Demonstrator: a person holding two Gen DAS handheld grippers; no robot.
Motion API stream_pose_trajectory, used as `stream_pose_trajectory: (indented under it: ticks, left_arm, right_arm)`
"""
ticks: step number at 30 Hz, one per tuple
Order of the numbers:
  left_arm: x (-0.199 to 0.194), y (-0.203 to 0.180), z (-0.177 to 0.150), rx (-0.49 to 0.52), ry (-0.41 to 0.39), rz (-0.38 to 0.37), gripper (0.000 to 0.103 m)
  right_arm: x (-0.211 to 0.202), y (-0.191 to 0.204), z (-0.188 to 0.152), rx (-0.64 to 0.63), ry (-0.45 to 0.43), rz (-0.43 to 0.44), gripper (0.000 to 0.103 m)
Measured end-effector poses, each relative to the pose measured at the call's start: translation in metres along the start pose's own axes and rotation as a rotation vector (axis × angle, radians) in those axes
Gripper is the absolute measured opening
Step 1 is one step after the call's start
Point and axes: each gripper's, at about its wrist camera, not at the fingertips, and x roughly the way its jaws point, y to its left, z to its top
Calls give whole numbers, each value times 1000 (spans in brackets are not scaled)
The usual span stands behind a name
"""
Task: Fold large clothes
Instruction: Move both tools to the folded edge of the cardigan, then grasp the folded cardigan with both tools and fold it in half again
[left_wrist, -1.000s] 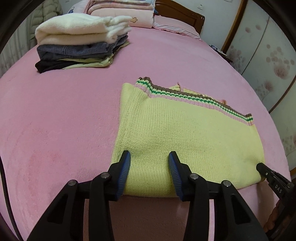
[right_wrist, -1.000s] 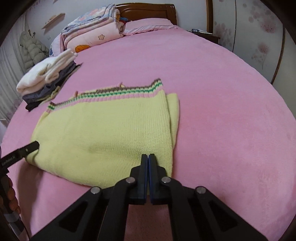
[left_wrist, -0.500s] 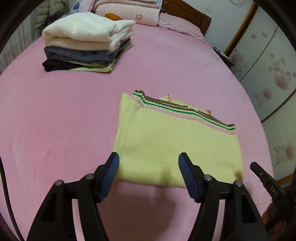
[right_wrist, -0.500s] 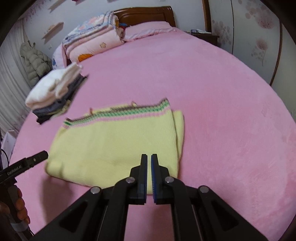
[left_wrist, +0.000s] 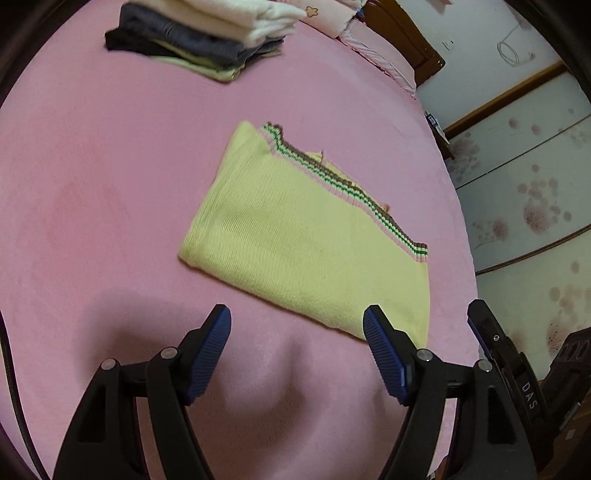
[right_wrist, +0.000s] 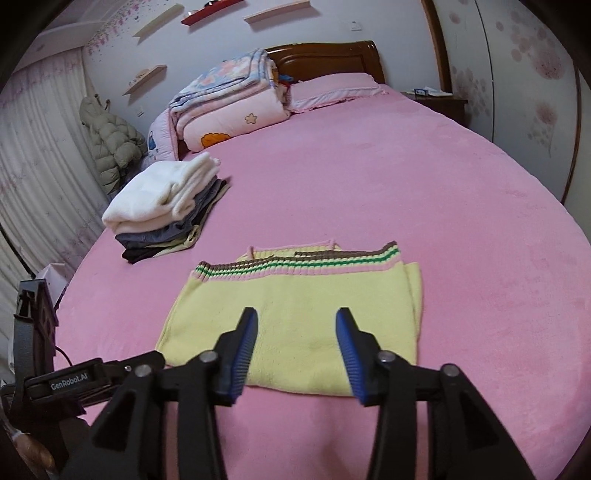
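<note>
the yellow sweater (right_wrist: 295, 314) lies folded into a flat rectangle on the pink bedspread (right_wrist: 424, 206), nr the foot end of the bed. its striped hem (right_wrist: 295, 266), w/ brown, green and pink bands, runs along the far edge, away from both cameras. a thin pink loop sticks out past that hem. on the right side the layers sit a bit offset, so a 2nd yellow edge shows beside the top one.

left gripper (left_wrist: 297, 325) hangs above the bedspread just short of the sweater's near edge. its jaws are opening, wide apart, nothing btwn them but pink cover. one blue pad (left_wrist: 384, 354) overlaps the sweater's near corner in the left wrist view, but no grip shows.

right gripper (right_wrist: 295, 332) hovers over the near half of the sweater, jaws opening, abt mid-wide. the knit shows btwn the pads in the right wrist view but lies flat below them, not pinched. the sweater is free of both tools.

each tool shows at the edge of the other's view, left one low left in the right wrist view, right one low right in the left wrist view.

further off, a stack of folded clothes (right_wrist: 166, 206), white on top, grey and dark under, sits toward the left side of the bed, well apart from the sweater. folded quilts (right_wrist: 229, 107) and a pillow (right_wrist: 332, 88) sit at the wooden headboard (right_wrist: 325, 59). a puffy jacket (right_wrist: 110, 144) hangs by the curtain (right_wrist: 37, 166)
</note>
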Motion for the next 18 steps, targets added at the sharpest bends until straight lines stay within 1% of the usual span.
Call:
stream_pose_trajectory:
  ticks: [6,10,15,18]
  left_arm:
    - [25,21,-8,-37,-30,-68,73]
    - [42,36,-4,-78,-66,-120,73]
    - [54,39,9,-45,-126,-168,73]
    - [60,39,19,-30,-145,-197,73]
  right_arm:
    - [18,4,-16,2,10,11,45]
    - [28,8,-21,-6,-7,21,45]
    - [45,13,-24,-22,-5,28,45]
    - [54,16,-25,-29,-8,26,45]
